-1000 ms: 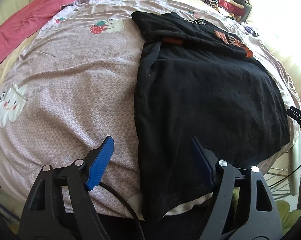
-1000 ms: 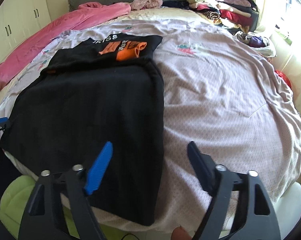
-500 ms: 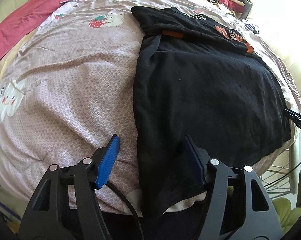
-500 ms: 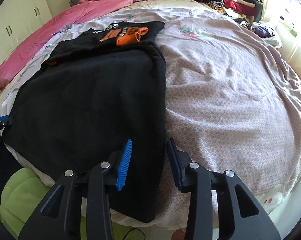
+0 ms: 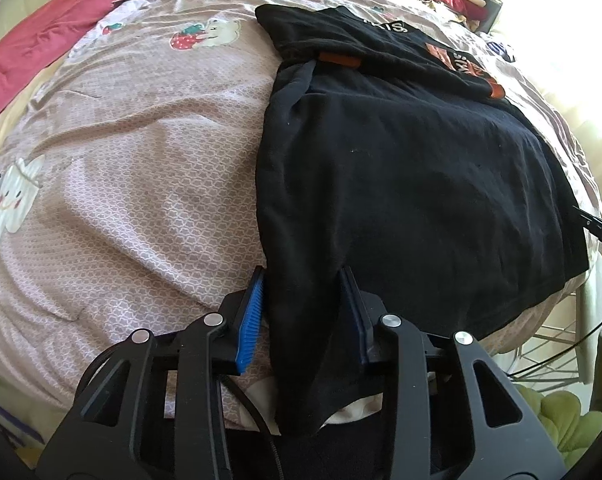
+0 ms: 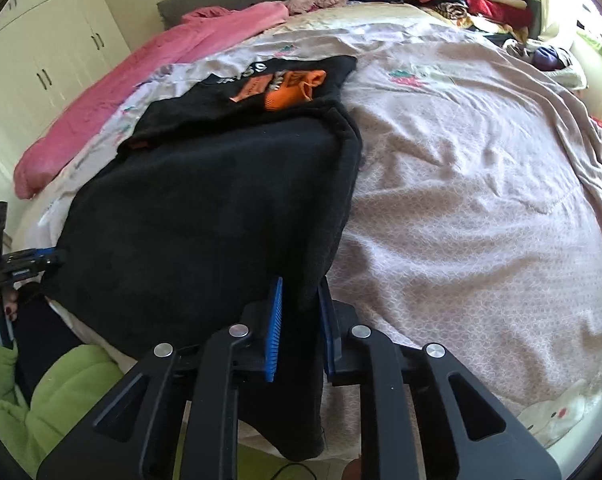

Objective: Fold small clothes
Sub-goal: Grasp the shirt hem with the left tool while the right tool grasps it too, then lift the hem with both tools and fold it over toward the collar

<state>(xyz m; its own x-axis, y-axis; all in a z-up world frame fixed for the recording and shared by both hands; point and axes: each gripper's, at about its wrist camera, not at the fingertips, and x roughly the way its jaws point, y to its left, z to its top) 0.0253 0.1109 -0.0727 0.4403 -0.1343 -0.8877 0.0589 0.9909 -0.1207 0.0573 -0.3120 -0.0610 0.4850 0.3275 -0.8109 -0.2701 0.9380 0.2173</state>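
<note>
A black garment (image 5: 401,168) with orange patches lies flat on the bed, its near hem hanging over the bed's front edge; it also shows in the right wrist view (image 6: 221,208). My left gripper (image 5: 303,280) straddles the garment's left near corner, its jaws narrowed around the fabric. My right gripper (image 6: 301,292) is shut on the garment's right near corner, with black cloth pinched between the blue pads (image 6: 275,332). The left gripper also shows at the left edge of the right wrist view (image 6: 25,260).
The bed has a pinkish patterned sheet (image 5: 141,160). A pink quilt (image 6: 141,80) lies along the far left. A pile of clothes (image 6: 461,0) sits at the far right corner. White cupboards (image 6: 41,60) stand at left. Green fabric (image 6: 61,392) lies below the bed edge.
Both grippers moved forward onto the garment's near corners and their jaws closed from wide open; the right one now pinches the cloth, the left one has narrowed around it.
</note>
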